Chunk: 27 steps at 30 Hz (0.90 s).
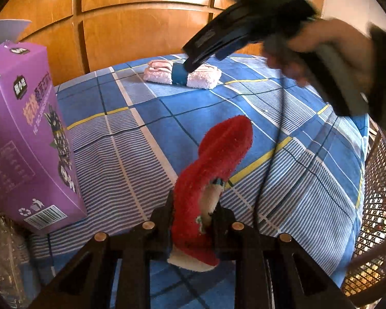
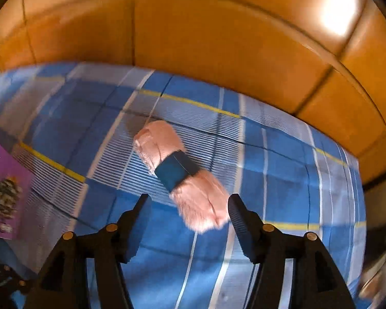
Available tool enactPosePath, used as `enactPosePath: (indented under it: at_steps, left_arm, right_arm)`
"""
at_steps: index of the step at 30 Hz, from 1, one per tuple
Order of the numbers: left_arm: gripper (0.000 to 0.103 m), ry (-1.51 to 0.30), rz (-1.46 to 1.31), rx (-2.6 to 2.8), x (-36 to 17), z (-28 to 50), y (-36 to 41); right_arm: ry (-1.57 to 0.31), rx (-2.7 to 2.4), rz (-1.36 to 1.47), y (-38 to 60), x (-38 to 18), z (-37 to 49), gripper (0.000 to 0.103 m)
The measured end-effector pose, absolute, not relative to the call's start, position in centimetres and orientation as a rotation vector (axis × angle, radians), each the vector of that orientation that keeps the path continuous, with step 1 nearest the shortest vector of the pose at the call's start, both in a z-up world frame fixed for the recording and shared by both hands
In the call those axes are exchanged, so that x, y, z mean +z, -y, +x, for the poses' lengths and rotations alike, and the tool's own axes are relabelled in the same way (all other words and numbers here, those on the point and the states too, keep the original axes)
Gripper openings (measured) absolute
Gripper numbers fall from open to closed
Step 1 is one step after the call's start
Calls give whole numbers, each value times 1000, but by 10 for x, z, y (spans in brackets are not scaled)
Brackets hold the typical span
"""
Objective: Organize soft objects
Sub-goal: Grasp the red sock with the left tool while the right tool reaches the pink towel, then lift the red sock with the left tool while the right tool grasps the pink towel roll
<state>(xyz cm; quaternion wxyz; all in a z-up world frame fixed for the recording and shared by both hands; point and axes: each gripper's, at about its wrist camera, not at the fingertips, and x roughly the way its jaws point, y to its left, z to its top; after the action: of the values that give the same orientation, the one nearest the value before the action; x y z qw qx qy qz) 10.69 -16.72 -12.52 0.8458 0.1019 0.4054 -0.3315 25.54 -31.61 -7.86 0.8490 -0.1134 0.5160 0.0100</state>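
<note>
Pink towel roll [image 2: 181,177] is lying on the plaid bedspread [image 2: 283,170], long axis diagonal, near end sitting between the right gripper [image 2: 190,215]'s spread jaws; right is nearer. Left gripper [image 1: 193,221] is clamping a red sock [image 1: 213,170], well short of the roll.

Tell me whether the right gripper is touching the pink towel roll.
Apart. In the right wrist view, the open right gripper hangs around the pink towel roll, blue bedsheet showing beside each finger.

Two soft things are being seen: one red fuzzy sock [image 1: 213,170] and one pink rolled towel [image 1: 182,74] with one blue band [image 1: 178,76] around it. One purple box [image 1: 25,139] is being seen on one blue checked bed cover [image 1: 283,159]. Two grippers are being counted, the left gripper [image 1: 193,213] and the right gripper [image 2: 190,219].
</note>
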Motion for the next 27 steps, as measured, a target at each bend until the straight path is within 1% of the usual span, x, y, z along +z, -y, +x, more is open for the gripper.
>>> enactPosePath:
  at_steps: [3, 5, 6, 7, 9, 15, 19, 27]
  left_arm:
    - [25, -844, 216, -697, -126, 106, 168]
    - [26, -838, 217, -695, -126, 104, 168]
    - [26, -835, 218, -695, -126, 103, 168]
    - [26, -832, 218, -695, -127, 103, 168]
    - [26, -830, 213, -697, -127, 103, 167]
    - [26, -820, 217, -697, -128, 96, 166]
    - [26, -815, 223, -694, -127, 93, 166]
    - [26, -792, 274, -666, -125, 85, 173]
  right_arm:
    - [-1135, 19, -290, 314, -94, 277, 62]
    - [-1182, -7, -265, 319, -109, 288, 61]
    - [-1192, -10, -246, 321, -113, 288, 48]
    - [-1167, -36, -244, 322, -113, 284, 41]
    - [-1154, -58, -216, 325, -109, 274, 31]
    - [-1154, -80, -85, 333, -95, 211, 30]
    - [-1194, -82, 11, 334, -103, 164, 31]
    - [-1187, -106, 14, 335, -109, 171, 32]
